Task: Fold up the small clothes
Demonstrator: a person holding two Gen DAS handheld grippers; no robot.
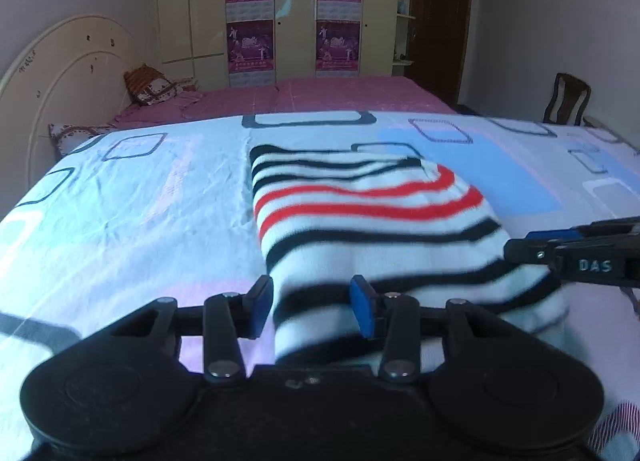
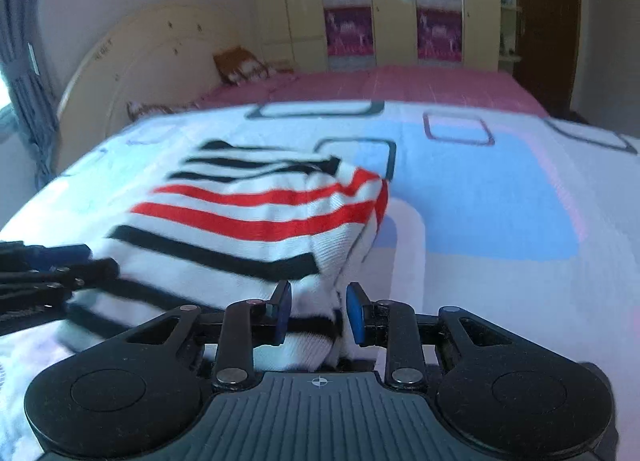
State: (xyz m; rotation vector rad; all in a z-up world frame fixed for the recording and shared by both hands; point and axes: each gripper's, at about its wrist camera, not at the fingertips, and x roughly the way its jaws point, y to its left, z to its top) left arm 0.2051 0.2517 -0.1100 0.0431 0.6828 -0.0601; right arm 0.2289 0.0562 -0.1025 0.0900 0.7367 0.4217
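A small white garment with black and red stripes [image 1: 360,217] lies on the patterned sheet, its near edge lifted. My left gripper [image 1: 312,309] has its jaws wide apart with the garment's near left edge lying between the blue pads. My right gripper [image 2: 316,311] also has its jaws apart around the garment's near right corner [image 2: 312,341]. I cannot tell whether either pair of pads presses the cloth. The garment also shows in the right wrist view [image 2: 260,217]. Each gripper shows at the side of the other's view: the right one [image 1: 576,253], the left one [image 2: 48,273].
The light blue and white sheet [image 1: 120,201] with square outlines covers the work surface. Behind it is a pink bed [image 1: 320,97] with a cushion [image 1: 152,87] and a cream headboard. A wardrobe with posters stands at the back. A wooden chair [image 1: 568,99] is at the far right.
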